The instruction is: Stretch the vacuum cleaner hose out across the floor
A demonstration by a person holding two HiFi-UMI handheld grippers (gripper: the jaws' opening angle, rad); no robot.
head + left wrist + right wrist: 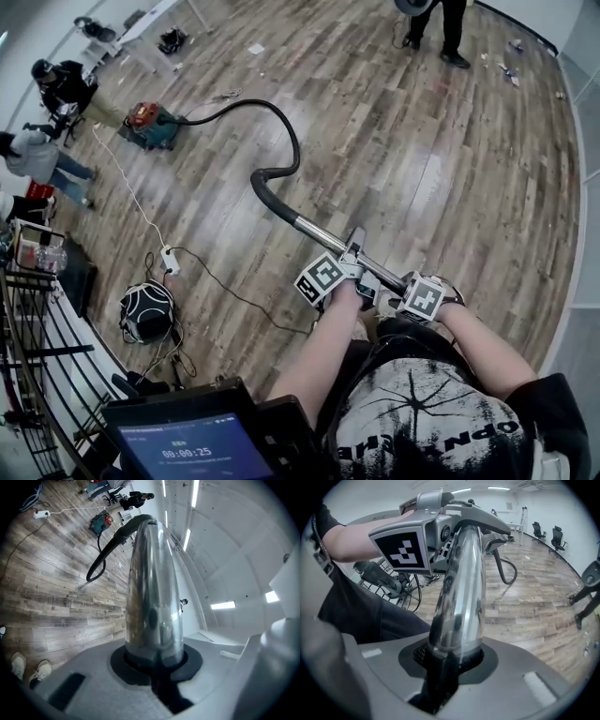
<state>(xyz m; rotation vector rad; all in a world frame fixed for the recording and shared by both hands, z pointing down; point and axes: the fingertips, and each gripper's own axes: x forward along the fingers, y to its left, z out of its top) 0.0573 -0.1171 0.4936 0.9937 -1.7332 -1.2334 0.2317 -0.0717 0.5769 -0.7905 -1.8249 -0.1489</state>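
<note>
Left gripper (154,663) and right gripper (451,660) are clamping the wand (319,230); hose (281,127) is curving, probably needing pulling farther from the vacuum (150,124).

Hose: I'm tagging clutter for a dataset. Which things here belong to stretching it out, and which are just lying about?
Job: hose, tube, vacuum, left claw and right claw, both shut on the tube.
Lying about: black bag, wire rack, paper scrap, chair.
</note>
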